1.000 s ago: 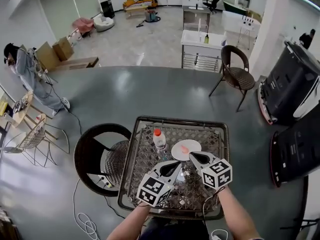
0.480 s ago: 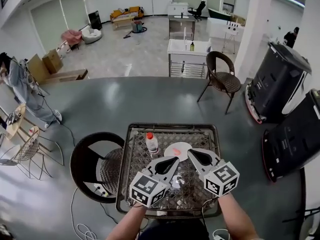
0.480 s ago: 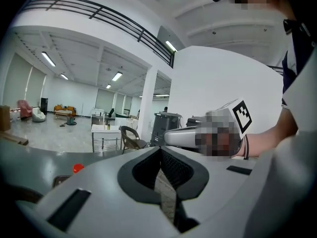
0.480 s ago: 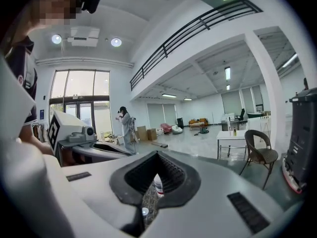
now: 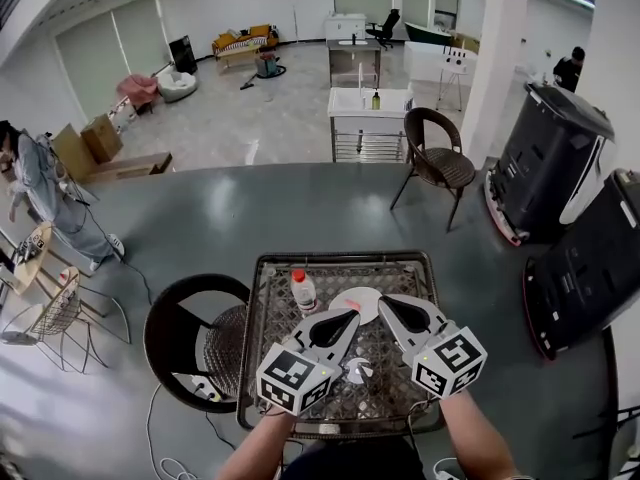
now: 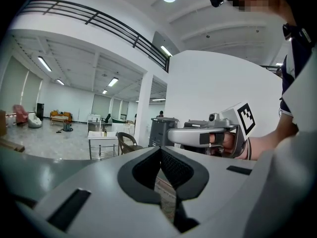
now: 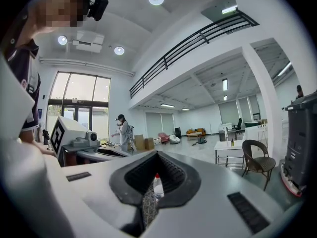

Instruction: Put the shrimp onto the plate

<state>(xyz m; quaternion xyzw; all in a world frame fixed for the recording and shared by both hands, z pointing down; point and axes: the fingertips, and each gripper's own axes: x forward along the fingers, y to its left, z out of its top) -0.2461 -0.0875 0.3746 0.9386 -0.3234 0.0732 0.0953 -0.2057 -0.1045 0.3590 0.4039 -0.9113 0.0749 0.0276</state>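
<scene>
The left gripper (image 5: pixel 345 318) and right gripper (image 5: pixel 388 304) are pale grey shells, their fingers (image 6: pixel 178 168) lined with black ribbed pads. Each bears a white cube (image 5: pixel 293 376) of black square markers. The person wears a dark short sleeve (image 6: pixel 287 78) and a black head camera (image 7: pixel 98 6).

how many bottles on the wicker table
1. The bottle stands at the back left of the table, just left of the plate. The left gripper and right gripper cover part of the table, so another could be hidden.
</scene>
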